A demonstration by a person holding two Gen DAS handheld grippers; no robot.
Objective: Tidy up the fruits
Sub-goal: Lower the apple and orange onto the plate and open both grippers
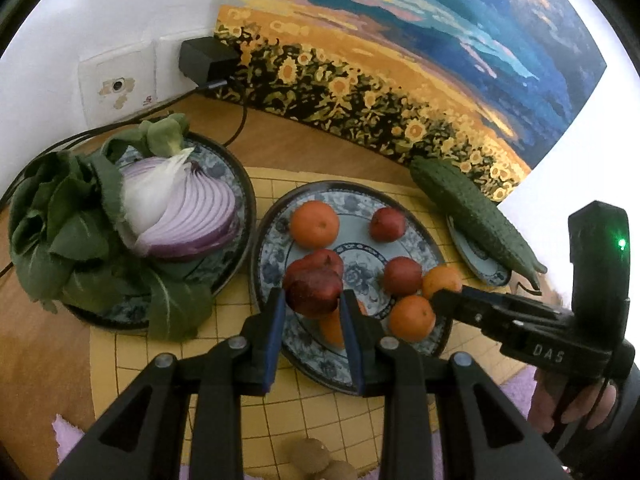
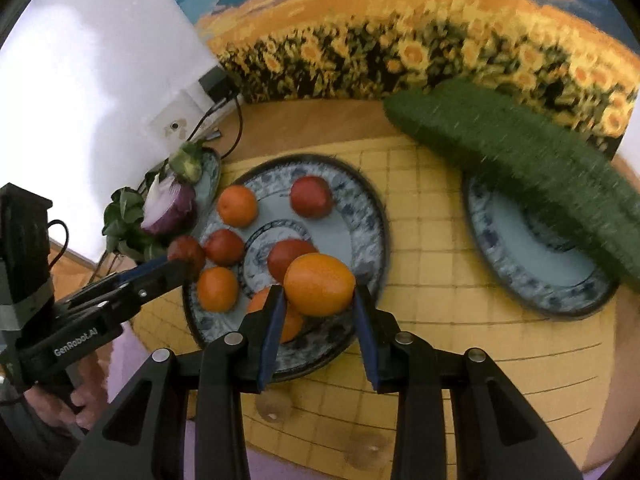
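Left gripper [image 1: 314, 300]: jaws closed on a red fruit [image 1: 314, 290], held above the near-left rim of the fruit plate [image 1: 430, 248].

Right gripper [image 2: 319, 300]: jaws closed on an orange [image 2: 320, 284], held above the near part of the same plate [image 2: 360, 200]. In the left view this gripper [image 1: 438, 296] reaches in from the right over the plate's near-right rim.

Fruit plate, centre of the yellow mat [image 1: 400, 412]: oranges and red fruits lying loose on it, spread from far rim to near rim; one orange [image 1: 314, 224] at far left, one red fruit [image 1: 386, 224] at the far side.

Left plate [image 1: 240, 184], far-left of the mat: half onion [image 1: 188, 216] and greens [image 1: 56, 220].

Right plate [image 2: 532, 284]: a cucumber [image 2: 520, 160] lies across its far rim; the middle is bare.

Near edge of the mat: brown round fruits [image 1: 308, 456], possibly kiwis, not on any plate.

Step in hand, as judged: both grippers carry one fruit each over the fruit plate; whether they are lifting or setting down cannot be told.

Next move calls for: a free spot for each fruit, lowering before opening the jaws so neither rolls, and keeping the two grippers apart over the crowded plate.
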